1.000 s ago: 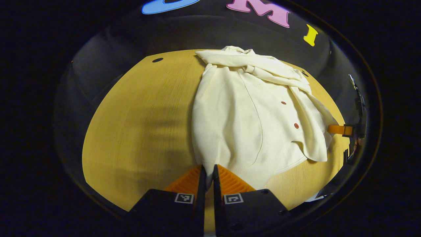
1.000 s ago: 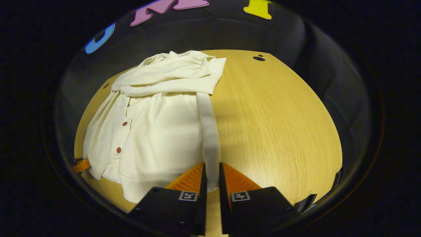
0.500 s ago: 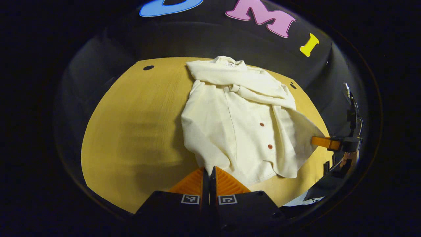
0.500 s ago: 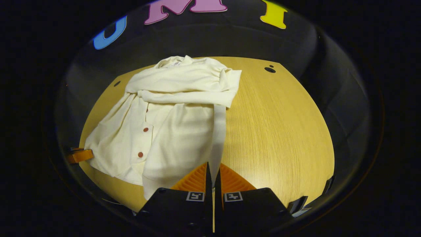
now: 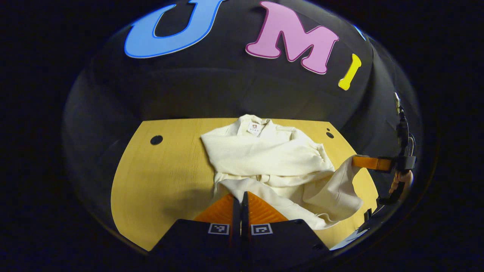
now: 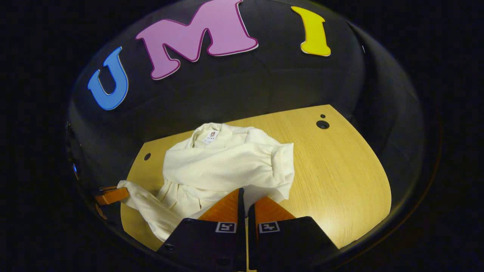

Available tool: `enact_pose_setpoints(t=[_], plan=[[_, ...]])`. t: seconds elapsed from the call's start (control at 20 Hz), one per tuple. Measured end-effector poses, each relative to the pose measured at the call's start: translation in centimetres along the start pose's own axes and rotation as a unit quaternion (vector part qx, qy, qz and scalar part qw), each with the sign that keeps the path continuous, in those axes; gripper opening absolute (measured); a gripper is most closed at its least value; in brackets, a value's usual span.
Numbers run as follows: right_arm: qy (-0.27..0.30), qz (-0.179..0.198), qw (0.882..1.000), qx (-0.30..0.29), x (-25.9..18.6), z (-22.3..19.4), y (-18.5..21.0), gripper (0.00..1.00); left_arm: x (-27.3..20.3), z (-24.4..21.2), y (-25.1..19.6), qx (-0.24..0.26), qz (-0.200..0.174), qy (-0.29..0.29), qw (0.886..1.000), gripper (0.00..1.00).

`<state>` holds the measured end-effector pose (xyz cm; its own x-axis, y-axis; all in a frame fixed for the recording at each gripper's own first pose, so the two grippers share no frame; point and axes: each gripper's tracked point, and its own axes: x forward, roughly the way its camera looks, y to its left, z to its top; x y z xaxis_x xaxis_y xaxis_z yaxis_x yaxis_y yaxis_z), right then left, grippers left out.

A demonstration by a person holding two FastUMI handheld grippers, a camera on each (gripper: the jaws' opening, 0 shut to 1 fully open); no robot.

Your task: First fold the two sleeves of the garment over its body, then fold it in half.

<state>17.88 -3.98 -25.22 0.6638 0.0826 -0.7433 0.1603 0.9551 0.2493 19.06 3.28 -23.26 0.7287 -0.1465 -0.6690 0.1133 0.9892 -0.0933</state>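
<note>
The cream garment [image 5: 264, 158] lies on the wooden counter [image 5: 166, 177] with both sleeves folded across its body and its collar at the far side. The left gripper [image 5: 241, 198] is pressed together on one bottom corner of the cloth and holds it up off the counter. The right gripper [image 6: 245, 196] is pinched on the other bottom corner, and that end hangs in loose folds between them
</note>
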Motion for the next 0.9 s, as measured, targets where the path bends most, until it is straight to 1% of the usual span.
enact_pose_setpoints(t=[0.15, 0.25, 0.35, 0.45, 0.5, 0.6, 0.65, 0.7, 0.75, 0.8, 0.85, 0.9], plan=[[-0.027, -0.002, 1.000, 0.005, 3.1, 4.3, 1.2, 0.07, 4.0, 5.4, 0.4, -0.011, -0.008, -0.044, 0.999, 0.06], [-0.040, -0.007, 0.999, -0.002, 5.9, 6.6, 1.7, 0.07, 7.1, 8.7, 1.5, -0.001, -0.002, -0.072, 0.997, 0.06], [-0.049, -0.016, 0.999, -0.013, 8.8, 8.7, 1.3, 0.07, 10.6, 11.2, 2.9, 0.012, 0.009, -0.097, 0.995, 0.06], [-0.051, -0.025, 0.998, -0.016, 12.2, 10.5, 0.5, 0.06, 14.0, 12.8, 4.1, 0.011, 0.016, -0.112, 0.993, 0.07], [-0.054, -0.031, 0.998, -0.017, 13.9, 11.1, -0.1, 0.07, 16.0, 12.7, 5.0, 0.005, 0.023, -0.115, 0.993, 0.08], [-0.045, -0.054, 0.997, -0.031, 16.9, 11.2, -2.1, 0.12, 19.2, 12.0, 7.1, -0.007, 0.051, -0.115, 0.992, 0.14], [-0.046, -0.059, 0.996, -0.040, 18.0, 10.9, -2.6, 0.16, 20.3, 11.5, 7.8, -0.012, 0.061, -0.111, 0.992, 0.26], [-0.043, -0.063, 0.996, -0.051, 19.1, 10.3, -3.2, 0.17, 20.9, 10.9, 8.3, -0.015, 0.069, -0.109, 0.991, 0.25], [-0.037, -0.064, 0.995, -0.066, 19.7, 9.6, -3.5, 0.21, 21.2, 10.7, 8.8, -0.017, 0.076, -0.110, 0.991, 0.39], [-0.034, -0.072, 0.993, -0.086, 19.8, 8.9, -3.9, 0.22, 21.2, 10.7, 9.0, -0.018, 0.078, -0.117, 0.990, 0.54], [-0.040, -0.069, 0.992, -0.101, 20.0, 8.7, -3.8, 0.43, 20.7, 11.3, 9.1, -0.019, 0.085, -0.130, 0.988, 0.72], [-0.048, -0.064, 0.990, -0.113, 20.0, 8.7, -3.4, 0.43, 20.6, 11.6, 8.8, -0.017, 0.084, -0.144, 0.986, 0.86]])
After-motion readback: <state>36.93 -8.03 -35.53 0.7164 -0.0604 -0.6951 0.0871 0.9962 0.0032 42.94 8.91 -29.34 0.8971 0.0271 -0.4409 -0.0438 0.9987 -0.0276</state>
